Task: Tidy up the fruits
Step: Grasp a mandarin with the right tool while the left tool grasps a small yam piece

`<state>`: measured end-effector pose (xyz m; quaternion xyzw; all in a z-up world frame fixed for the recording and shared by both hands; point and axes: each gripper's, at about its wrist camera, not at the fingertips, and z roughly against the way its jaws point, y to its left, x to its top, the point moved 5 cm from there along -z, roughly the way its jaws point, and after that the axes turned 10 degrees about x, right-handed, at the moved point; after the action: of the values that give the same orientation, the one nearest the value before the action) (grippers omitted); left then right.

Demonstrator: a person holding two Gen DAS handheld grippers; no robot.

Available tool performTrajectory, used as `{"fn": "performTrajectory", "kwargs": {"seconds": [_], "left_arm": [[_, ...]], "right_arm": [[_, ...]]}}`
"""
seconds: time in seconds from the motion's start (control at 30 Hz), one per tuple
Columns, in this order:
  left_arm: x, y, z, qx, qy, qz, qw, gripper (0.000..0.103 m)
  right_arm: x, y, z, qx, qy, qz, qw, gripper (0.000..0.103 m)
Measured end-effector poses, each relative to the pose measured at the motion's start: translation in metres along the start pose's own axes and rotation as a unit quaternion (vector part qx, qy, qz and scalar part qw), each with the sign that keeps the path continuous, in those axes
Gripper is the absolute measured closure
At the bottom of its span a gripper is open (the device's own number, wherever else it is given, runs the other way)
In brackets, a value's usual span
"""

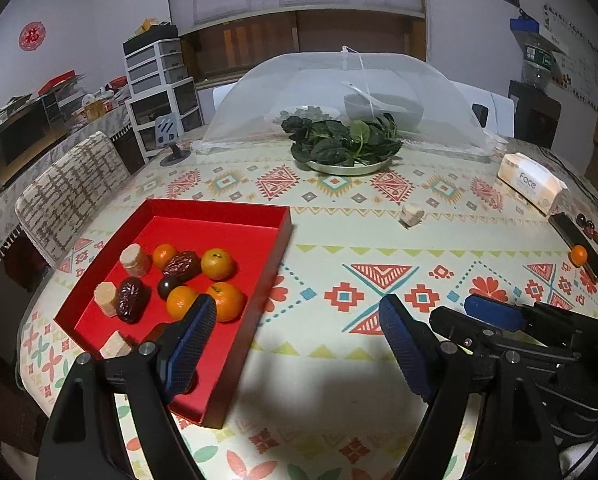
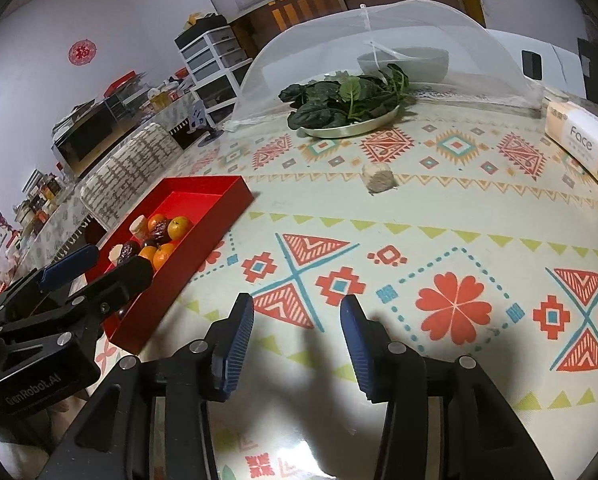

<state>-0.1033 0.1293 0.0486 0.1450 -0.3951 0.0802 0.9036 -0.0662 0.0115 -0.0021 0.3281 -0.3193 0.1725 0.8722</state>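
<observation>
A red tray [image 1: 255, 216] [image 2: 219, 196] at the table's left holds several small oranges [image 1: 217, 264], dark wrapped dates [image 1: 182, 266] and tan wrapped cakes [image 1: 135, 261]. One tan cake [image 1: 412, 215] [image 2: 377, 179] lies alone on the cloth mid-table. One small orange [image 1: 579, 255] sits at the far right by a dark object. My left gripper [image 1: 295, 316] is open and empty, its left finger over the tray's near corner. My right gripper [image 2: 297, 312] is open and empty above bare cloth; it also shows in the left wrist view [image 1: 495, 312].
A metal plate of green leaves [image 1: 345, 146] [image 2: 347, 108] stands before a mesh food cover [image 1: 339, 80]. A tissue pack [image 1: 533, 182] [image 2: 583, 140] lies at the right. A padded chair [image 1: 71, 188] stands at the table's left edge.
</observation>
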Motion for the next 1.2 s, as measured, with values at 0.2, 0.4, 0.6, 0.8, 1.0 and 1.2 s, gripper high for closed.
{"fn": "performTrajectory", "kwargs": {"seconds": [0.2, 0.4, 0.6, 0.8, 1.0, 1.2], "left_arm": [[-0.002, -0.007, -0.004, -0.004, 0.007, -0.005, 1.0000, 0.020], [-0.003, -0.016, -0.010, -0.015, 0.016, -0.008, 0.9997, 0.020], [-0.005, -0.022, -0.013, -0.055, 0.024, 0.001, 0.9982, 0.020], [-0.004, -0.025, -0.014, -0.076, 0.022, 0.008, 0.9969, 0.020], [-0.006, -0.028, -0.020, -0.097, 0.034, 0.024, 0.9944, 0.020], [-0.007, -0.034, -0.020, -0.100, 0.038, 0.018, 0.9941, 0.020]], "right_arm": [[-0.003, -0.006, 0.001, 0.001, 0.002, -0.006, 1.000, 0.053], [-0.007, -0.018, 0.002, -0.002, 0.004, -0.018, 1.000, 0.053], [-0.010, -0.045, 0.021, -0.023, -0.007, -0.040, 0.999, 0.053], [-0.004, -0.131, 0.101, -0.097, -0.096, -0.132, 0.982, 0.053], [-0.001, -0.214, 0.172, -0.222, -0.141, -0.175, 0.949, 0.053], [0.010, -0.244, 0.163, -0.267, -0.106, -0.161, 0.944, 0.053]]}}
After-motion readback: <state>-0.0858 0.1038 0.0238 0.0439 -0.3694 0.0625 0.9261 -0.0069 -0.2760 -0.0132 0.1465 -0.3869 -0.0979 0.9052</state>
